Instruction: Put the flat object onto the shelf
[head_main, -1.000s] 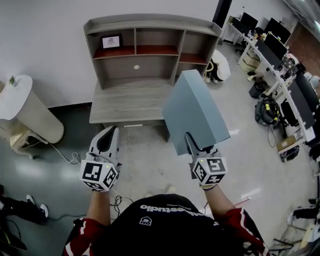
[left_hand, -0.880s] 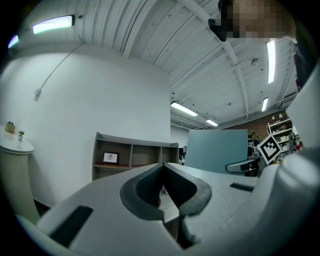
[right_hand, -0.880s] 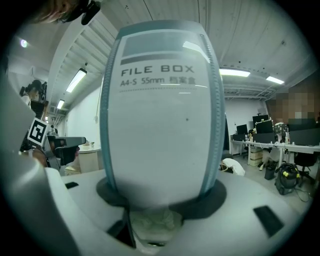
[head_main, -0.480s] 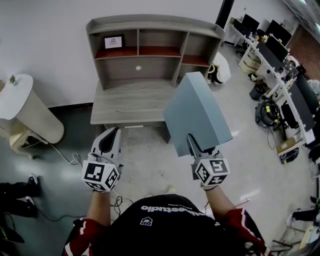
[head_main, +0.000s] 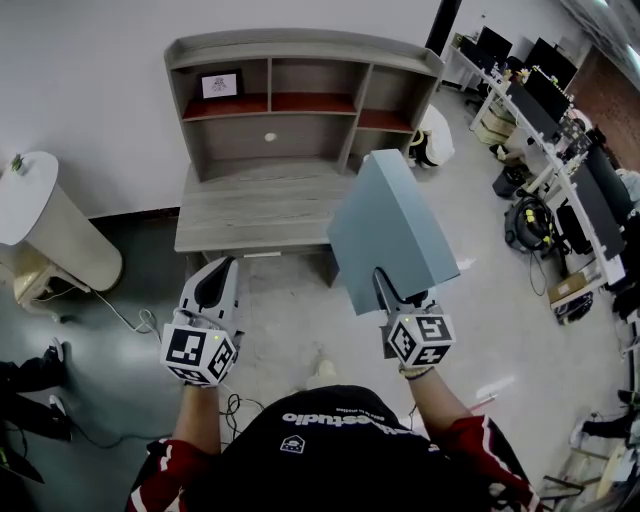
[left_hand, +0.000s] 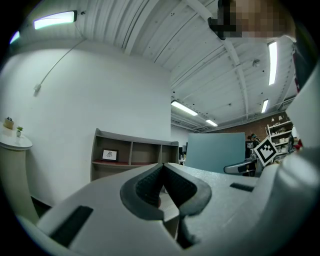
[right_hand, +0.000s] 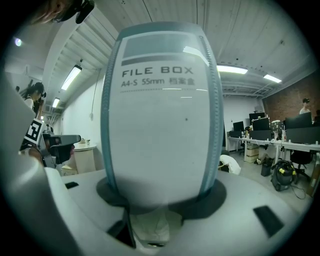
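A round white side table (head_main: 28, 185) stood at the far left, against the wall. The left gripper (head_main: 224, 264) was held over the floor, just short of the desk's front edge. Its jaws were pressed together with nothing between them, as the left gripper view (left_hand: 163, 170) confirmed. The grey desk with shelf unit (head_main: 300, 45) stood ahead against the wall; a small framed picture (head_main: 219, 85) occupied its upper left compartment. The blue-grey file box (head_main: 390, 225) was off the shelf, raised and tilted in front of the desk's right corner. The right gripper (head_main: 384, 284) pinched the box's lower end across its narrow width (right_hand: 160, 115). Office workstations (head_main: 560, 110) lined the far right.
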